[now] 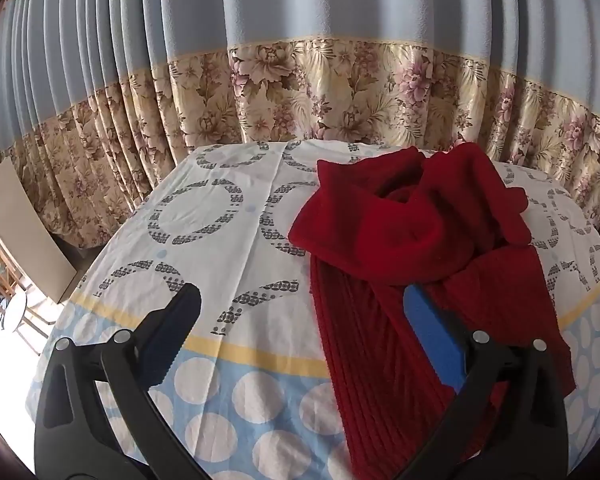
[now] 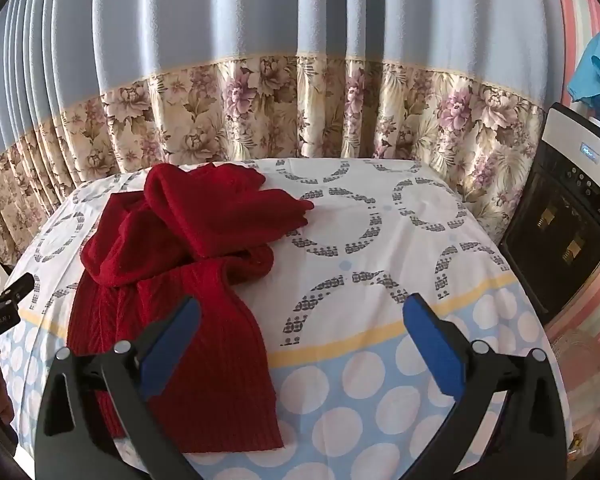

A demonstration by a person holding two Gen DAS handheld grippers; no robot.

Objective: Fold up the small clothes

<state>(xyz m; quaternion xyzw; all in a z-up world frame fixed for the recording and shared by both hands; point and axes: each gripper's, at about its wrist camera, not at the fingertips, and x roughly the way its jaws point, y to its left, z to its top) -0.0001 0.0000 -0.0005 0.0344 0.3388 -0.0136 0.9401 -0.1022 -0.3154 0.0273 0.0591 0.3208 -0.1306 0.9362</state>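
A dark red knitted garment (image 1: pixel 404 256) lies crumpled on the table, its ribbed body towards me and its upper part bunched at the back. In the right wrist view it (image 2: pixel 188 264) sits left of centre. My left gripper (image 1: pixel 300 300) is open above the table's near edge, its right finger over the ribbed part, holding nothing. My right gripper (image 2: pixel 300 312) is open and empty, its left finger over the garment's lower edge. The left gripper (image 2: pixel 4 296) also shows at the left edge of the right wrist view.
The table wears a white and light-blue cloth (image 1: pixel 228 240) with ring and dot patterns. A blue and floral curtain (image 1: pixel 300 92) hangs close behind. A dark appliance (image 2: pixel 568 216) stands to the right of the table. Furniture (image 1: pixel 8 280) stands low at the left.
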